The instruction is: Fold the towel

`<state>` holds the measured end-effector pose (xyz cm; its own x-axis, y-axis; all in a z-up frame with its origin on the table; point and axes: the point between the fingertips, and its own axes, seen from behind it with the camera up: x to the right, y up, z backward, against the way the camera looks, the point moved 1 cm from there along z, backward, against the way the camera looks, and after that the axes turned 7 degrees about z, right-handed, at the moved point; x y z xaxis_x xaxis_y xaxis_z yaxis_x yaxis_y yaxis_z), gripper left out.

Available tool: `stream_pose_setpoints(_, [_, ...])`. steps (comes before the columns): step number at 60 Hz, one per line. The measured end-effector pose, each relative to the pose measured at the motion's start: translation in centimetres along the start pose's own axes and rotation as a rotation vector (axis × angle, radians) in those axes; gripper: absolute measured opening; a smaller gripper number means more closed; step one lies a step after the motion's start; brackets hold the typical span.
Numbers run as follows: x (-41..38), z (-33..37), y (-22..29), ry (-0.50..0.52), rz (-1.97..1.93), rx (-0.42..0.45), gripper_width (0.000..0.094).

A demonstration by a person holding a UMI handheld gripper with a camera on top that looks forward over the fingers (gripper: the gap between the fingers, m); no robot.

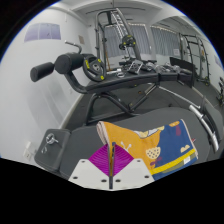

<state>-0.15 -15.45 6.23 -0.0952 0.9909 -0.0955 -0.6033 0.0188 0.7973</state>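
gym machine, towel beyond hand-held gripper

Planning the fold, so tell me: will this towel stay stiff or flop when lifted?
Probably floppy: the towel hangs in soft waves above the gripper. It looks thin, so likely light. Its unheld part would probably sag.

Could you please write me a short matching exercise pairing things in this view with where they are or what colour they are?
Things:
1. towel
2. gripper
3. treadmill
4. window

Descriptions:
A. high on the wall, far behind
B. black, beyond the towel
C. orange, white and blue, just ahead of the fingers
D. nearest, with magenta pads, one edge of the cloth running between its fingers

Pairs: 1-C, 2-D, 3-B, 4-A
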Motion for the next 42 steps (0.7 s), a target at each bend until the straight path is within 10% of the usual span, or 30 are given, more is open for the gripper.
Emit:
stream_pose_setpoints(17, [7.9, 4.1, 6.1, 0.013, -0.096, 0.057, 0.0028])
stream_pose_setpoints(42, [23.2, -0.3, -1.0, -0.205, 0.118, -0.01, 0.0029])
